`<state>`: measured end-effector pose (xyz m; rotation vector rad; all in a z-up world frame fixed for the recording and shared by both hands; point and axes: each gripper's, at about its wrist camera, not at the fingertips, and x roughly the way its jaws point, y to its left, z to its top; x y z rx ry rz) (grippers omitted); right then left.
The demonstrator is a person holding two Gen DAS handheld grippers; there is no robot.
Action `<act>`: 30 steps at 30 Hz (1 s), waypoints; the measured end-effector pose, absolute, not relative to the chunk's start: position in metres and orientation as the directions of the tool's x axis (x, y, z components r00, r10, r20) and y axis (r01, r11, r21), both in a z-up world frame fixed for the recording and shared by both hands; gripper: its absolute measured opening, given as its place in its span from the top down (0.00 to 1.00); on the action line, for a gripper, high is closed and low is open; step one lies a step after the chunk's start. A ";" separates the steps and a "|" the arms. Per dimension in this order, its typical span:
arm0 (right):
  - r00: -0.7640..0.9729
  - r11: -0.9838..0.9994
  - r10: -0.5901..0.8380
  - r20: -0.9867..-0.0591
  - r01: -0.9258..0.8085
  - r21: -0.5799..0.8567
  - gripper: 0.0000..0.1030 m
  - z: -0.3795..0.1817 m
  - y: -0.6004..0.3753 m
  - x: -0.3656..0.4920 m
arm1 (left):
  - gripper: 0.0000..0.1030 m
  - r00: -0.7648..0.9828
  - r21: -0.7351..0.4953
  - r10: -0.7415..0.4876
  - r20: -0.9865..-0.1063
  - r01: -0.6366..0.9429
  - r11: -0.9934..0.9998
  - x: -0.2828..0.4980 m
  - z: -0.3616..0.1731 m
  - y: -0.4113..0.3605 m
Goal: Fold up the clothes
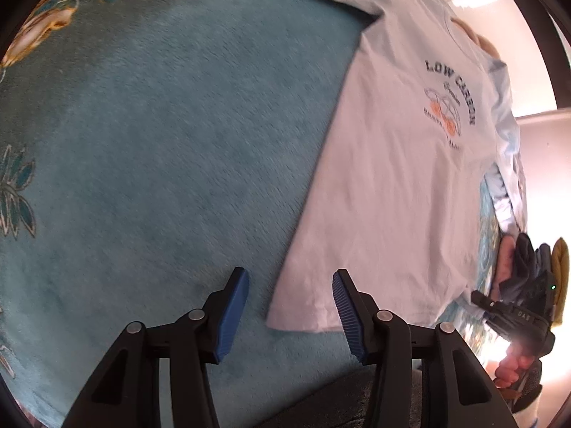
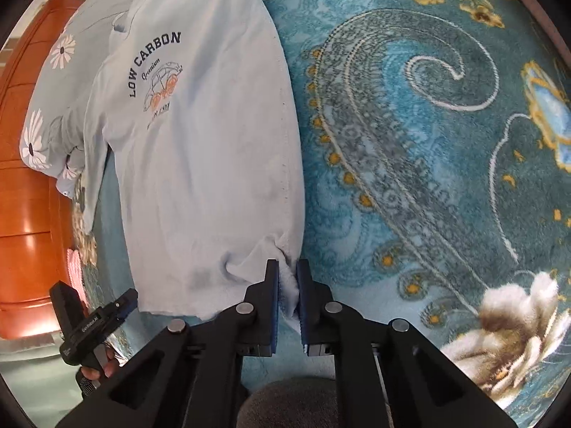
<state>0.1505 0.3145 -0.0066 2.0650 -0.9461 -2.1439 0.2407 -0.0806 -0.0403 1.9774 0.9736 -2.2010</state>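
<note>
A pale blue T-shirt (image 1: pixel 392 164) printed "LOW CARBON" lies flat, front up, on a teal plush blanket (image 1: pixel 160 142). My left gripper (image 1: pixel 291 278) is open and empty, its jaws on either side of the shirt's near hem corner, just above the blanket. In the right wrist view the same T-shirt (image 2: pixel 200 149) stretches away from me. My right gripper (image 2: pixel 287 267) is shut on the shirt's other hem corner, and the cloth bunches between the blue pads. The right gripper also shows at the right edge of the left wrist view (image 1: pixel 514 306).
The blanket (image 2: pixel 428 142) has paisley and flower patterns. A daisy-print pillow (image 2: pixel 53 107) lies beyond the shirt's collar. An orange wooden cabinet (image 2: pixel 25 214) stands past the bed's edge. The left gripper shows at lower left in the right wrist view (image 2: pixel 92 324).
</note>
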 end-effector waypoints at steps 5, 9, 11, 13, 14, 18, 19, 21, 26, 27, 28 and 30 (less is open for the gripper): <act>-0.157 -0.780 -0.441 -0.884 -0.421 0.464 0.91 -0.005 0.320 0.159 | 0.67 -0.170 -0.414 0.378 -0.910 0.416 -0.810 0.238 -0.042 -0.079; -0.162 -0.757 -0.462 -0.872 -0.439 0.483 0.88 -0.003 0.321 0.165 | 0.87 -0.153 -0.414 0.386 -0.910 0.421 -0.807 0.242 -0.045 -0.079; -0.158 -0.747 -0.477 -0.865 -0.445 0.493 0.87 -0.004 0.320 0.167 | 0.90 -0.156 -0.412 0.383 -0.910 0.419 -0.809 0.246 -0.046 -0.078; -0.167 -0.746 -0.474 -0.865 -0.446 0.495 0.87 -0.003 0.320 0.171 | 0.92 -0.160 -0.413 0.382 -0.910 0.433 -0.801 0.247 -0.045 -0.080; -0.171 -0.743 -0.474 -0.864 -0.448 0.497 0.87 -0.003 0.319 0.171 | 0.93 -0.164 -0.415 0.383 -0.909 0.439 -0.797 0.248 -0.046 -0.081; -0.193 -0.733 -0.477 -0.857 -0.451 0.510 0.87 0.001 0.320 0.177 | 0.96 -0.175 -0.394 0.353 -0.919 0.430 -0.812 0.250 -0.040 -0.082; -0.195 -0.743 -0.463 -0.865 -0.446 0.498 0.90 0.003 0.319 0.177 | 0.96 -0.183 -0.384 0.337 -0.923 0.426 -0.819 0.251 -0.037 -0.082; -0.199 -0.768 -0.434 -0.879 -0.428 0.476 0.95 0.009 0.322 0.182 | 0.96 -0.207 -0.364 0.303 -0.930 0.419 -0.832 0.254 -0.027 -0.084; -0.257 -0.779 -0.428 -0.866 -0.382 0.498 0.96 0.032 0.322 0.188 | 0.97 -0.290 -0.357 0.256 -0.922 0.382 -0.853 0.263 0.015 -0.094; -0.256 -0.790 -0.421 -0.870 -0.368 0.490 0.96 0.034 0.321 0.190 | 0.97 -0.302 -0.353 0.248 -0.921 0.371 -0.859 0.266 0.023 -0.095; -0.239 -0.800 -0.413 -0.879 -0.366 0.476 0.96 0.030 0.320 0.192 | 0.97 -0.301 -0.340 0.236 -0.924 0.362 -0.868 0.269 0.026 -0.095; -0.203 -0.813 -0.397 -0.895 -0.376 0.446 0.96 0.018 0.320 0.197 | 0.97 -0.280 -0.299 0.206 -0.938 0.346 -0.889 0.273 0.024 -0.094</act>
